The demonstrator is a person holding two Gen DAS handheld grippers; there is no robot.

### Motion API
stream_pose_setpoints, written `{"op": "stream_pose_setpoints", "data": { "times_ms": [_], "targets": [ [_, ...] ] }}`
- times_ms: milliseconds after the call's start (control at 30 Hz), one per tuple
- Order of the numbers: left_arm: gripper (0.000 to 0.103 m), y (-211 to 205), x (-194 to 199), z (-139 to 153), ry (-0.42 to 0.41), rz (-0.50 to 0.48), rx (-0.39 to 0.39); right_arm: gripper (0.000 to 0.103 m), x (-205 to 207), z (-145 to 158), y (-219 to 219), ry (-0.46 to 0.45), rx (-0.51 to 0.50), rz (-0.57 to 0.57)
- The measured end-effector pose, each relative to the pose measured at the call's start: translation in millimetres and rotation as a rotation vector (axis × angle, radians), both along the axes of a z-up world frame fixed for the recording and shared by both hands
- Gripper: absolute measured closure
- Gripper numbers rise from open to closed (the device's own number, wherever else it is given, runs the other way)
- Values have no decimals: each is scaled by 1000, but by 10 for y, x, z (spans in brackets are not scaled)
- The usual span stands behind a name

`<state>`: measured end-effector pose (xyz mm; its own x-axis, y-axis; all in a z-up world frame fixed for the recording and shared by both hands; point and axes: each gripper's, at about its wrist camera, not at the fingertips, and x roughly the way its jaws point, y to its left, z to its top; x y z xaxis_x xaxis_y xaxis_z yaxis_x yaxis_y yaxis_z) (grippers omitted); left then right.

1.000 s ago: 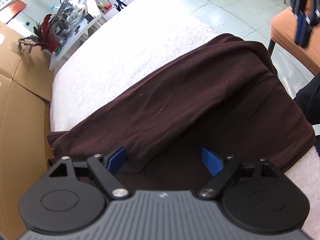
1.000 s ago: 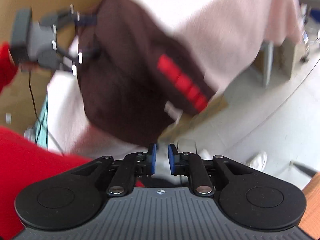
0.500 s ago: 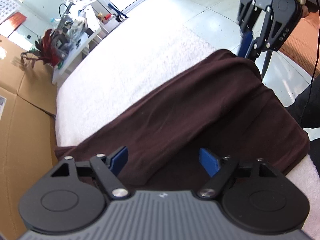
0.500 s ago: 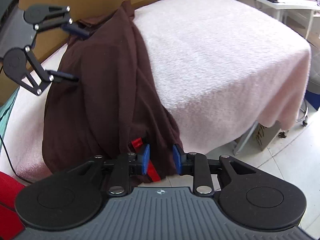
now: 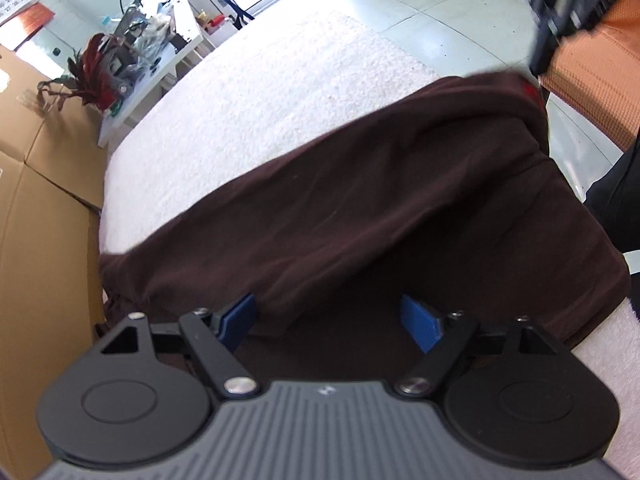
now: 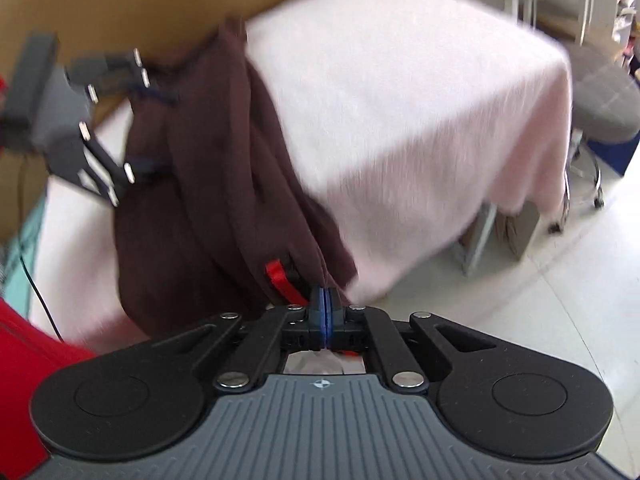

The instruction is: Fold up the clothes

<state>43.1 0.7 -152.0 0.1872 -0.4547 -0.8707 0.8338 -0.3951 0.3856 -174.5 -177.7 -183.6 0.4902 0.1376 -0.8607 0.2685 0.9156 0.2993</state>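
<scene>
one tool, the right, has just closed on the garment hem, lower centre; left tool wide; fold can begin.

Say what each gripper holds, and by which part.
The right gripper is shut on the brown garment, at its overhanging edge. The left gripper is open, holding nothing.
</scene>
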Motion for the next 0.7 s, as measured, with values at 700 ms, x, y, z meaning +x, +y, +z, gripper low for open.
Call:
{"op": "stream_pose_setpoints", "data": {
  "times_ms": [700],
  "targets": [
    [27,316,223,450,430,910,-449,71,1937,625,-531,-259,72,186]
  ]
}}
